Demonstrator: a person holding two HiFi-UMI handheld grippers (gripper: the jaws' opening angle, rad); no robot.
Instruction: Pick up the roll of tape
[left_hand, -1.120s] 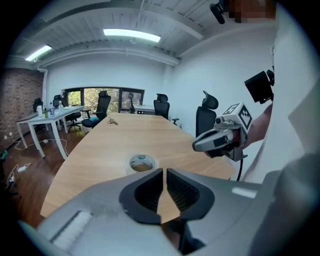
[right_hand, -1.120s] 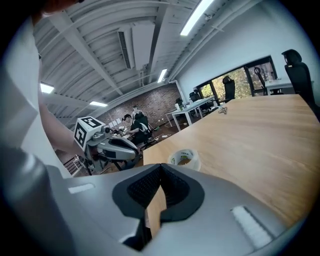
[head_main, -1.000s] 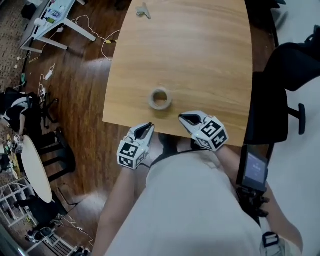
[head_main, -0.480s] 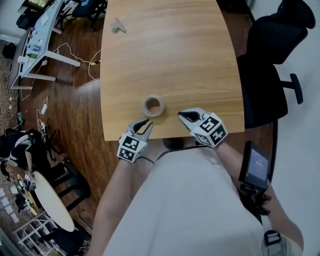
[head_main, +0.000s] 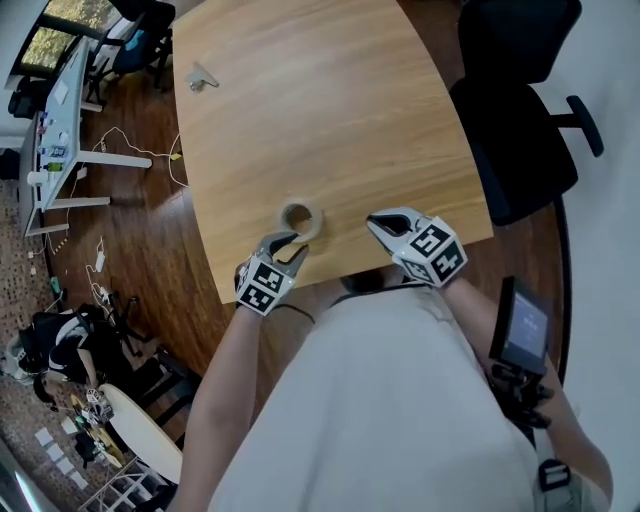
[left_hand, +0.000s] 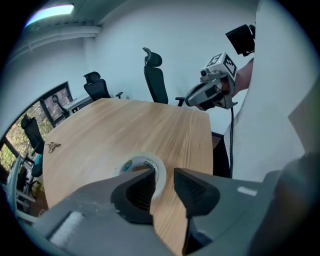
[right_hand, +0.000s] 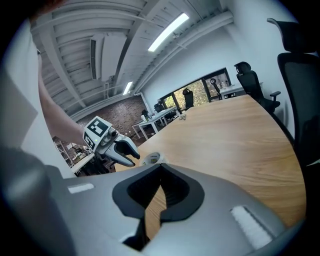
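Observation:
The roll of tape (head_main: 300, 217) lies flat on the wooden table (head_main: 330, 110), close to its near edge. My left gripper (head_main: 288, 244) points down at it from the near side. Its tips are just short of the roll and its jaws are opening with nothing between them. In the left gripper view the roll (left_hand: 131, 164) lies right beyond the fingers (left_hand: 135, 192), partly hidden by the left one. My right gripper (head_main: 378, 222) hovers over the table edge to the right of the roll, shut and empty. The right gripper view shows the roll (right_hand: 151, 159) farther off.
A small metal object (head_main: 200, 77) lies at the table's far left. A black office chair (head_main: 515, 100) stands at the right side. Left of the table are wooden floor, cables and white desks (head_main: 70, 120). A dark device (head_main: 522, 325) hangs at the person's hip.
The left gripper has moved forward and down to the tape roll, rolled, and its jaws have parted. The right gripper has shifted a little along the table edge.

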